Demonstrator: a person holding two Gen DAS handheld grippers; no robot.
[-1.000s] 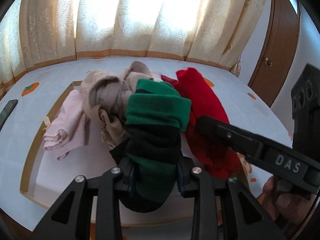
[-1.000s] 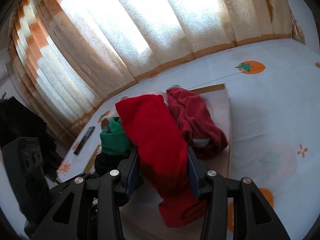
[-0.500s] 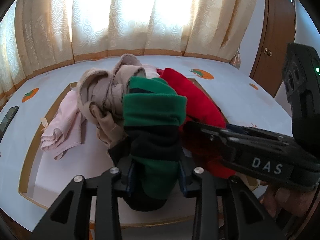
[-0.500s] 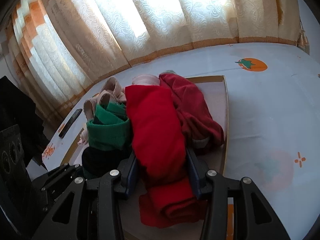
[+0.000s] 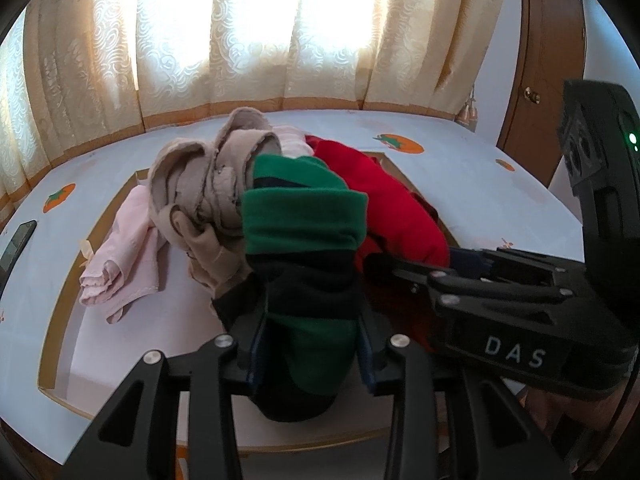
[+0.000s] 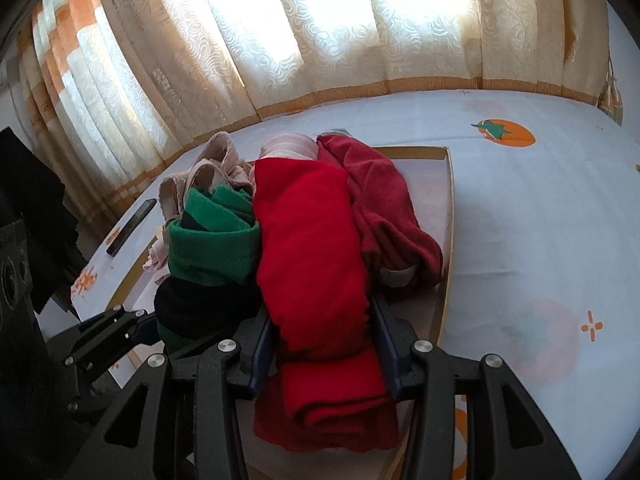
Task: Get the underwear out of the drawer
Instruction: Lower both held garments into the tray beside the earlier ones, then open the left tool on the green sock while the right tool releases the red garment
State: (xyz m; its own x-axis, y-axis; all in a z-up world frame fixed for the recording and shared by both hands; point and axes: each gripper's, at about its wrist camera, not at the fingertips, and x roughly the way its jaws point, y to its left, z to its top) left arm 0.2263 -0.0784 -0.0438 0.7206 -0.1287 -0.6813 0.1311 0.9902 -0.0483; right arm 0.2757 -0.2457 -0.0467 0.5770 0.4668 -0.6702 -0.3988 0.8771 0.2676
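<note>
A folded green and black underwear (image 5: 304,220) stands between the pads of my left gripper (image 5: 312,332), which is shut on its lower end. Right beside it, my right gripper (image 6: 320,332) is shut on a folded bright red underwear (image 6: 308,240). Both bundles hang over the shallow wooden-rimmed drawer (image 5: 56,320) that lies on the bed. In the left wrist view the right gripper's black finger (image 5: 404,272) reaches in from the right, against the red underwear (image 5: 392,204). The right wrist view has the green bundle (image 6: 212,248) touching the red one's left side.
A beige garment (image 5: 200,184), a pink one (image 5: 124,256) and a dark red one (image 6: 384,208) lie in the drawer. A dark phone (image 6: 130,226) rests on the sheet to the left. Curtains hang behind the bed; a wooden door (image 5: 536,80) stands at the right.
The right gripper with the red underwear has come in closer beside the green bundle. Both views have rolled slightly. Both grips hold.
</note>
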